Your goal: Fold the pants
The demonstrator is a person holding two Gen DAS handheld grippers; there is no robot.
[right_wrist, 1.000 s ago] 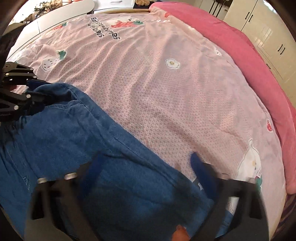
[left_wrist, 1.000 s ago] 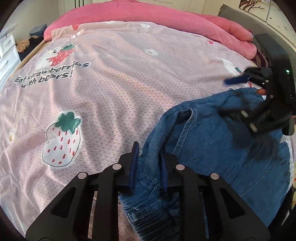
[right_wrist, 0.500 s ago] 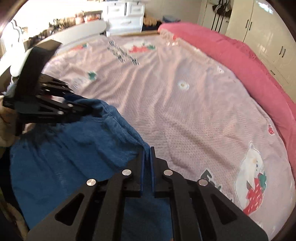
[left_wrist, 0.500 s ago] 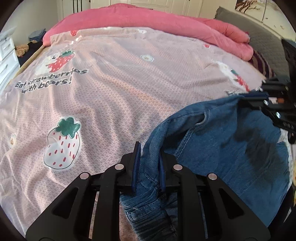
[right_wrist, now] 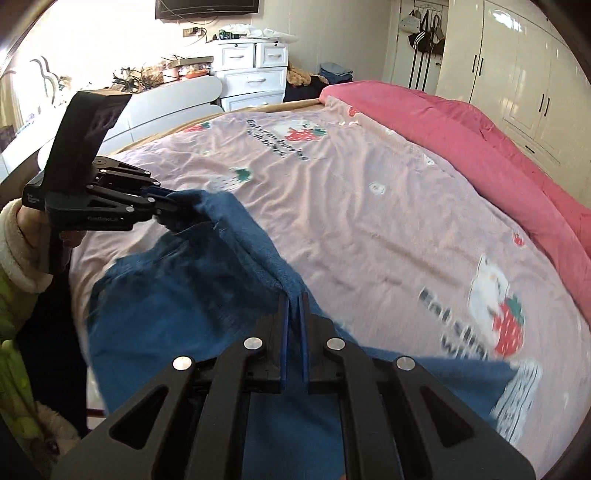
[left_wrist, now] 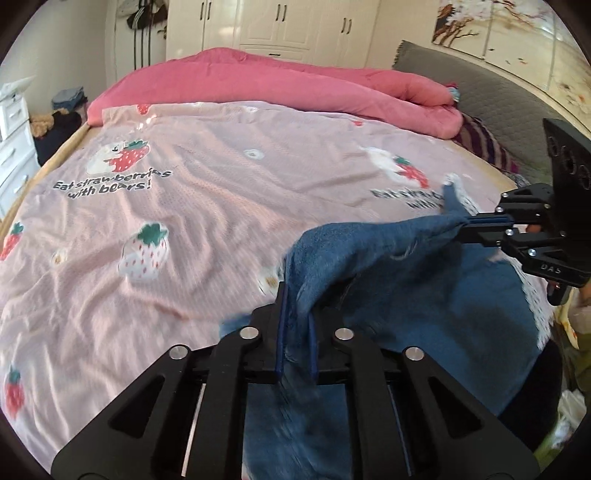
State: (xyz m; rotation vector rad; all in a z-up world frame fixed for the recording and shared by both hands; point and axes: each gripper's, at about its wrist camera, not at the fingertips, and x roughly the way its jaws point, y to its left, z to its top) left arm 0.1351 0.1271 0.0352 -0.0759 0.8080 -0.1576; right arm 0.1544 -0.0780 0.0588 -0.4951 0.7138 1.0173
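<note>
Blue denim pants (left_wrist: 424, 295) hang lifted above the pink strawberry bedsheet (left_wrist: 184, 236), stretched between both grippers. In the left wrist view my left gripper (left_wrist: 295, 295) has its jaws closing tight on one top corner of the denim. My right gripper (left_wrist: 467, 223) is shut on the other corner, at the right. In the right wrist view the right gripper (right_wrist: 294, 299) pinches the cloth edge, and the pants (right_wrist: 184, 295) run up to the left gripper (right_wrist: 166, 203), held by a hand in a fleecy cuff (right_wrist: 22, 243). The lower part of the pants droops below.
A rolled pink quilt (left_wrist: 295, 85) lies along the far side of the bed. A grey headboard (left_wrist: 480, 92) is at the right, white wardrobes (left_wrist: 280, 26) behind. White drawers (right_wrist: 251, 74) and a white footboard (right_wrist: 166, 107) stand beyond the bed's other end.
Both grippers have risen and pulled the pants up off the sheet, stretching the top edge between them. The right gripper went from open to shut on the denim.
</note>
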